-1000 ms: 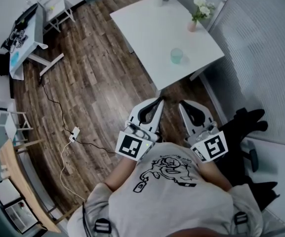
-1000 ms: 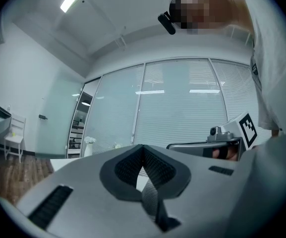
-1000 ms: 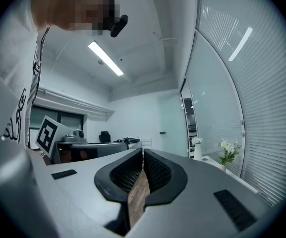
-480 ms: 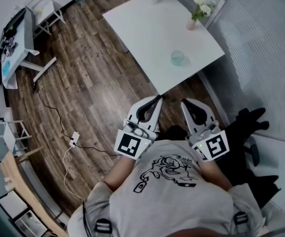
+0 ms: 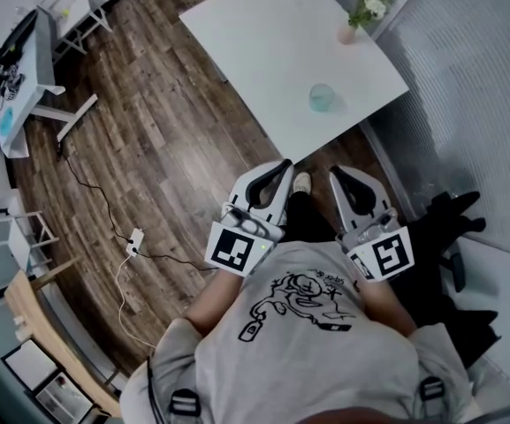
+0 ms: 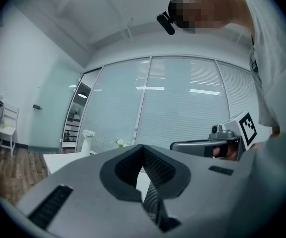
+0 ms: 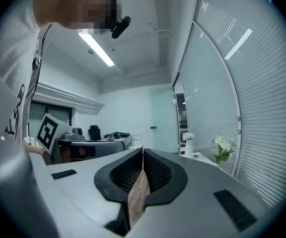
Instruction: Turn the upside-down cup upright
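WAITING AT THE TABLE: A person stands short of the white table [image 5: 263, 42] with a gripper in each hand, both held close to the chest and pointing roughly level toward the table's near corner. The left gripper [image 5: 282, 166] has its jaws pressed together with nothing between them. The right gripper [image 5: 337, 174] is likewise closed and empty, only floor showing through the slit between its pads. The pale green translucent cup [image 5: 322, 97] sits alone on the table just inside that near corner, well apart from both grippers, with its long axis vertical. From this height its rim and base cannot be told apart. Farther along the table, a small vase of flowers [image 5: 353, 25] stands by the edge nearest the blinds. The cup lies ahead of the jaws and a little toward the right-hand side, so the right gripper looks the nearer of the two, though only slightly. Neither gripper view shows the cup. Any grasp would likely call for opened jaws and a reach across the corner of the table
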`<state>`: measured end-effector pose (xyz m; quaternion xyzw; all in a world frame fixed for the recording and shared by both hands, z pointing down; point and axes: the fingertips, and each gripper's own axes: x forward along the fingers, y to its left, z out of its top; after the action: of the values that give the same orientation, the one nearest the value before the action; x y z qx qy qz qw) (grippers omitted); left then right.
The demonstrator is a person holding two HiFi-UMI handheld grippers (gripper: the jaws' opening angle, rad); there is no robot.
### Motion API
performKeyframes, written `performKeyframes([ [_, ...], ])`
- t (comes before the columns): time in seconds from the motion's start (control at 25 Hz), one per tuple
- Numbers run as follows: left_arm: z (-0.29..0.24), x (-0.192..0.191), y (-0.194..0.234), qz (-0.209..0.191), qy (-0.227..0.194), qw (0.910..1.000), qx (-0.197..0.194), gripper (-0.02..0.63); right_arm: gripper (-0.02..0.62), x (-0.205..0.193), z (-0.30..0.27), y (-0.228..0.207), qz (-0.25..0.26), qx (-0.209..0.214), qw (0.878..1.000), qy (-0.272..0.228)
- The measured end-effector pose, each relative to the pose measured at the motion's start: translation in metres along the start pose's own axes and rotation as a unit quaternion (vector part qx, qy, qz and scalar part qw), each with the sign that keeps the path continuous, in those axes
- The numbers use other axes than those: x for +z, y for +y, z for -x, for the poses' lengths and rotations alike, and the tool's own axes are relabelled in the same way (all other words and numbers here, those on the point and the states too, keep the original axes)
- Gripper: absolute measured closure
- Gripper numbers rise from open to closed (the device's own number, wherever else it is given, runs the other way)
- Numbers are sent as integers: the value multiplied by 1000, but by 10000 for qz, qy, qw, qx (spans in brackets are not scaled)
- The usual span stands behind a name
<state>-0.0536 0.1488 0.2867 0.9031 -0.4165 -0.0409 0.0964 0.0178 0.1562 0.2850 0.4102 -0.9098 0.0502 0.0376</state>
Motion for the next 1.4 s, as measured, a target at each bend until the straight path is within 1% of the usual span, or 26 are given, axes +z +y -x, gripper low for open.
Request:
performKeyframes([
  [0.16,-20,-2,2,-57,48,9999,-86,609,560,2,-7,-19,-64,-79,9999,-69],
  [0.36,-44,-7,7,-107,163,9997,-151,609,560,0,-17,-42,-83,-80,9999,-26],
  [0.72,-103,-22,27,-43,403,9991,-87,609,560,-5,-42,-98,-57,60,9999,116],
  [0.84,-124,-28,33,36,461,9989,-71,609,560,-10,-51,-117,-25,156,9996,213],
  [0.96,-142,-33,42,78,490,9988,33,609,560,-16,-60,-134,27,263,9991,330],
  [1.12,-161,-43,50,-4,542,9984,134,609,560,-30,-70,-154,117,424,9979,484],
  [1.24,-169,-54,55,-136,661,9974,245,609,559,-45,-76,-160,166,598,9957,685],
  [1.4,-178,-68,64,-157,741,9966,322,609,558,-67,-85,-165,338,754,9922,933],
])
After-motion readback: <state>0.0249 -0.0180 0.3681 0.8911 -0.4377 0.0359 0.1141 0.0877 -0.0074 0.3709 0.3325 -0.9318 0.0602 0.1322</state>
